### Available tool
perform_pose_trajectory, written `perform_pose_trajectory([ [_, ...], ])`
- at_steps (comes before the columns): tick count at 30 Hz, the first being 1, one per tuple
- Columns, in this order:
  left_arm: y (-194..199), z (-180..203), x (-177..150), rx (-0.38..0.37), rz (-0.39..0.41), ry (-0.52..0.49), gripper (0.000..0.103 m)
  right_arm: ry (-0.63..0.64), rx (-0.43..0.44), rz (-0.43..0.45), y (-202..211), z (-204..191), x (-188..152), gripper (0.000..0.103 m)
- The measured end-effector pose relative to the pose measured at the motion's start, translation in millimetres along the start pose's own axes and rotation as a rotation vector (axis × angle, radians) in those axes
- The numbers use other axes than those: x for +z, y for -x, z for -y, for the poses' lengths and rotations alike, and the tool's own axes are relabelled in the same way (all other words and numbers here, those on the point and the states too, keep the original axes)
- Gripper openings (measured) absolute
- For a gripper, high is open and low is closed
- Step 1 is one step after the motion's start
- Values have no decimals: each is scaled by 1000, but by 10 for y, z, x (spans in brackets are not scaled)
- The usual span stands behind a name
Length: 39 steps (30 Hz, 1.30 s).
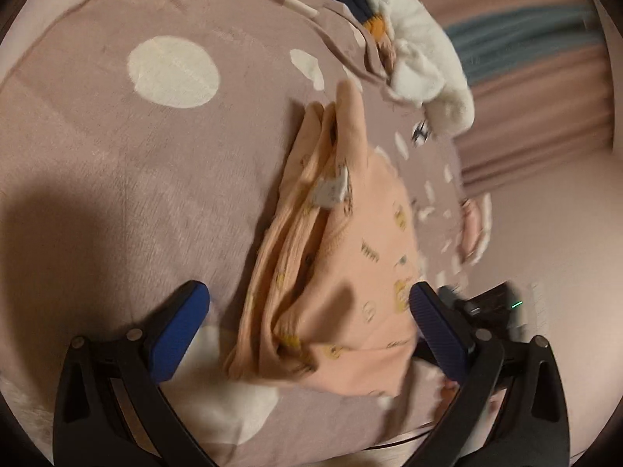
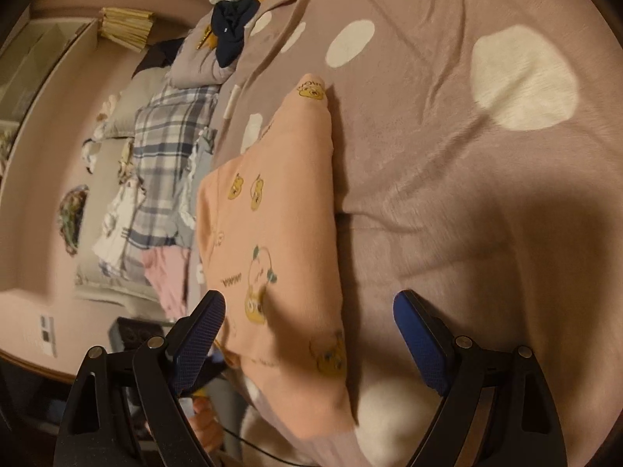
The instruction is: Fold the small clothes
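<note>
Grippers, left and right, are both hanging spread wide and empty over the peach top lying half-folded on the dotted blanket, so I'd be pinching its near corners evenly.

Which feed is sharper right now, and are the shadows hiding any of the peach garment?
Right wrist view: sharper; a broad shadow covers the bedspread beside the peach garment, print still readable. Left wrist view: motion-smeared, worst at right; shadow darkens only the garment's lower part.
</note>
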<state>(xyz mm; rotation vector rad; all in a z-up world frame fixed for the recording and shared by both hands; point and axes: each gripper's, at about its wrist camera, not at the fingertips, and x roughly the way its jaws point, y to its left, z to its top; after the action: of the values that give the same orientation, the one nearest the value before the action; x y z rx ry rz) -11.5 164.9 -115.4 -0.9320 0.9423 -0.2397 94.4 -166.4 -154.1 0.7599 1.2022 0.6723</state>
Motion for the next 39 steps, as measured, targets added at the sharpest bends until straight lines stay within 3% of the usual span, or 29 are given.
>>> perform_pose_trajectory([
  [2,-8,-53,53,-48,-14,49,102,-41,52,0,-26,70,47,89],
  [5,-80,18,125,-63,-77,25,102,-72,113,-12,-48,124,83,89],
  [9,-250,187,90,-72,-168,-50,102,-82,126,-19,-81,90,87,89],
  [12,-344,288,61,-49,-189,-89,102,-58,120,-28,-134,47,95,89],
  [17,-454,236,191,-127,-223,23,101,-53,130,-36,-271,-17,195,89],
  [19,-488,247,204,-126,-227,38,101,-61,145,-26,-316,-38,238,88],
  [22,-481,316,144,-30,-180,-9,90,-19,111,-19,-394,-120,222,81],
  [24,-475,369,82,42,-142,-71,68,12,65,14,-414,-149,177,73],
  [25,-473,369,60,78,-122,-89,63,16,50,46,-410,-138,155,65],
  [28,-445,255,41,93,-72,-47,48,-18,14,112,-395,-19,126,34],
  [29,-432,217,33,89,-63,-31,45,-28,20,125,-387,37,116,28],
  [31,-449,183,25,100,-50,-34,41,-11,16,135,-373,56,112,25],
  [35,-482,316,-36,202,-10,-110,38,68,-70,185,-374,-76,59,24],
  [39,-619,432,-9,274,6,-155,38,88,-103,202,-401,-112,70,24],
])
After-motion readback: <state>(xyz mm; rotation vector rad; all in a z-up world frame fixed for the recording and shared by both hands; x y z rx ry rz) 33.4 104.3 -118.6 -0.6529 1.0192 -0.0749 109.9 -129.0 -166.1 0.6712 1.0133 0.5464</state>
